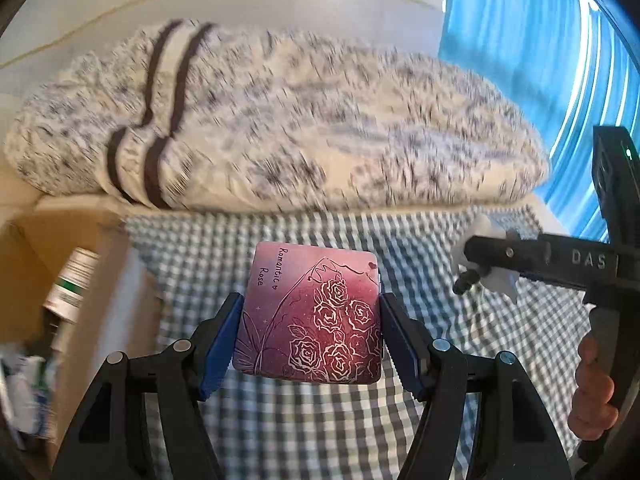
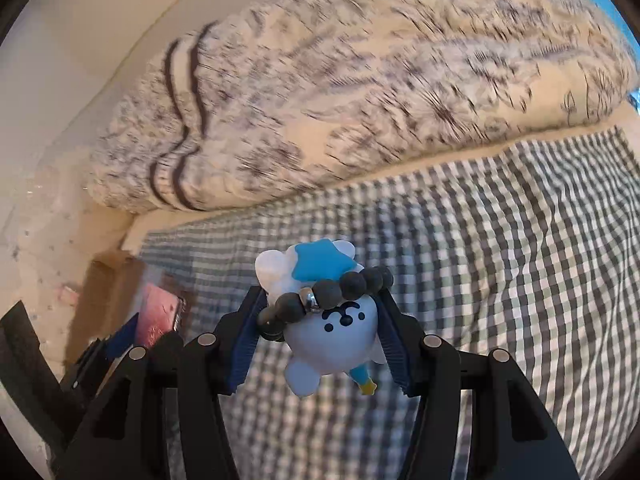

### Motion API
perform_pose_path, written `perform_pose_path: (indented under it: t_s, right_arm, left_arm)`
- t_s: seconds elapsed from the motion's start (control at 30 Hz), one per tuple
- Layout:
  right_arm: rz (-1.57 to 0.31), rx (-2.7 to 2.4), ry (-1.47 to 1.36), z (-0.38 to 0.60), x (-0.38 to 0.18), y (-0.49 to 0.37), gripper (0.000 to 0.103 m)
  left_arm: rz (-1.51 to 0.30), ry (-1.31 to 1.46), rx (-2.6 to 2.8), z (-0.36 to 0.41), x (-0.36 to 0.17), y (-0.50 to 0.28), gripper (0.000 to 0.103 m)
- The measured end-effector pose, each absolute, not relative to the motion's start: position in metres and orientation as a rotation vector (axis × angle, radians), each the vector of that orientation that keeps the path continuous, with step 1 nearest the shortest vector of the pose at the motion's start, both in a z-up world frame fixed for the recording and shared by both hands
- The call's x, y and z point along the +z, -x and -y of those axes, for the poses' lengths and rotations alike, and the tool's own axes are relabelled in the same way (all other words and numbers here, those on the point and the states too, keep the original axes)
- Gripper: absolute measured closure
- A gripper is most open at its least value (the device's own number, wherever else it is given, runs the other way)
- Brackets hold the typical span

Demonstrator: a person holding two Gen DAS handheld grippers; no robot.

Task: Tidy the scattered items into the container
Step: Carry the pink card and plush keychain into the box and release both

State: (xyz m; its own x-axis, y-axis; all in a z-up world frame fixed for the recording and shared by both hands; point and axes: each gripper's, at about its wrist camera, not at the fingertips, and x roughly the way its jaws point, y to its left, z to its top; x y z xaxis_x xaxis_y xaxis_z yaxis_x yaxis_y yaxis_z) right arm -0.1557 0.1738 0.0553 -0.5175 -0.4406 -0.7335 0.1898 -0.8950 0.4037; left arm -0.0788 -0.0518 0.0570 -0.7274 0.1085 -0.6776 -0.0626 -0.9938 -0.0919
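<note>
Meanwhile, left wrist view: the left gripper is clamped on one pink rose-printed tin, lettered "Romantic Rose", held above the checked bedsheet at lower centre.
Container: one cardboard box sits at the left edge, beside the bed, with a green-and-white packet visible inside.
Right side of frame: the right gripper, held in a hand, carries something white.
Backdrop: one speckled duvet roll fills the upper half; a blue curtain hangs at upper right.
Right wrist view: the right gripper is closed around one white figurine with a blue star; one dark bead bracelet is draped across it.
Lower left of frame: the tin shows again, near the box's edge.
Progress: judged as mid-task, with two grasps made and three items lifted but not yet in the box; no other loose items are visible on the sheet.
</note>
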Motion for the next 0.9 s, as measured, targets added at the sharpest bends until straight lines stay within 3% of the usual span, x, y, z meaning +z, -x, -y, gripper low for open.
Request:
perform_pose_path:
  t_s: [0.2,0.37,0.57,0.83,0.87,0.9]
  right_arm:
    - [0.293,-2.403,-1.173,-0.116,0.124,0.116,0.048]
    - [0.235,-2.313,-1.075,-0.031,0.163,0.085,0.048]
    - [0.239,-2.15,-1.092,0.073,0.154,0.071,0.048]
    - [0.147,-2.165,-1.255,0.151,0.085,0.085,0.047]
    - [0.144,-2.185,-1.276,0.151,0.08,0.087,0.043]
    - [0.152,-2.189,-1.285,0.148,0.079,0.089,0.033]
  left_arm:
    - [0.138,1.001,2.917,0.1,0.122,0.042,0.034]
    - [0.169,0.992,2.983,0.162,0.14,0.002,0.034]
    - [0.225,1.101,3.081,0.245,0.124,-0.031,0.034]
    - [0.241,1.223,3.06,0.283,0.065,-0.03,0.032]
    - [0.234,1.23,3.041,0.282,0.059,-0.028,0.029]
    - [0.23,1.233,3.021,0.282,0.054,-0.027,0.016]
